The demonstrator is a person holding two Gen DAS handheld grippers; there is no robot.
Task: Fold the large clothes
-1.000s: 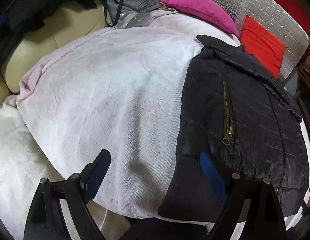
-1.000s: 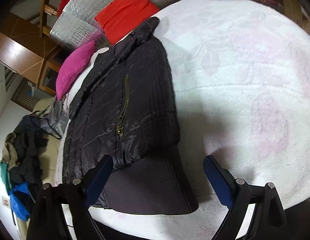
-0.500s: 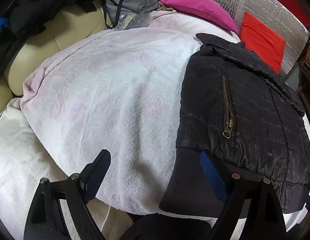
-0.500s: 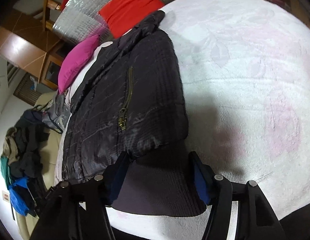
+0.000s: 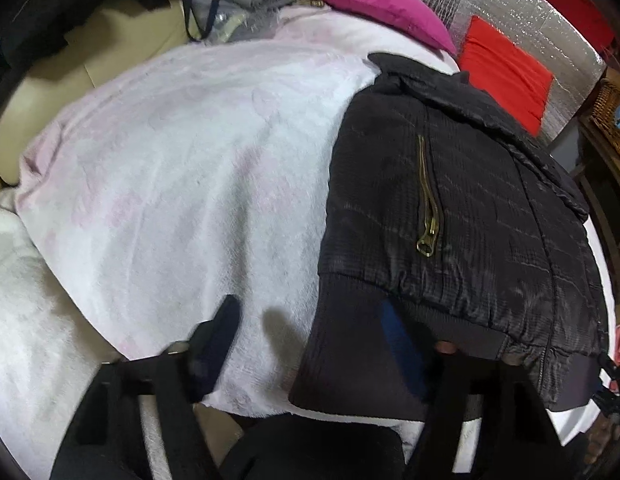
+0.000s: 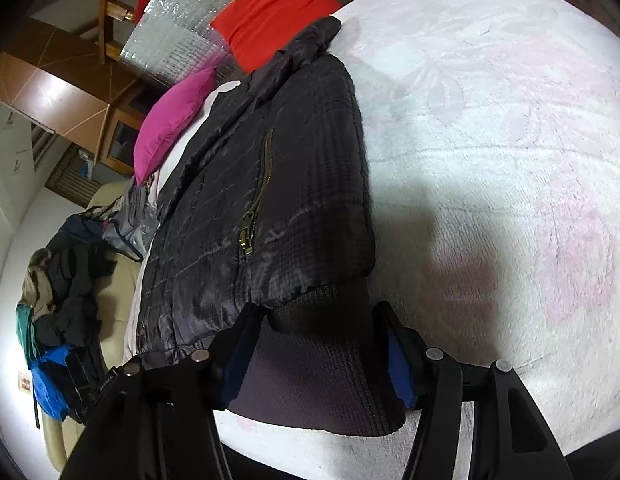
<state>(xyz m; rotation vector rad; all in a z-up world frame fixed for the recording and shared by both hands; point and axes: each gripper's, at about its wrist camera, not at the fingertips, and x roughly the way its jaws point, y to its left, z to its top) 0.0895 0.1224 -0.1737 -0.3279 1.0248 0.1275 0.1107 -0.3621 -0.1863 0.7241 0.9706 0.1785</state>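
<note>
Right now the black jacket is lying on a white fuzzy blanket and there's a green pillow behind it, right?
Almost. The pillow behind the black jacket is pink, not green; the left wrist view shows it clearly, with a red cushion beside it. The jacket does lie on the white fuzzy blanket.
</note>
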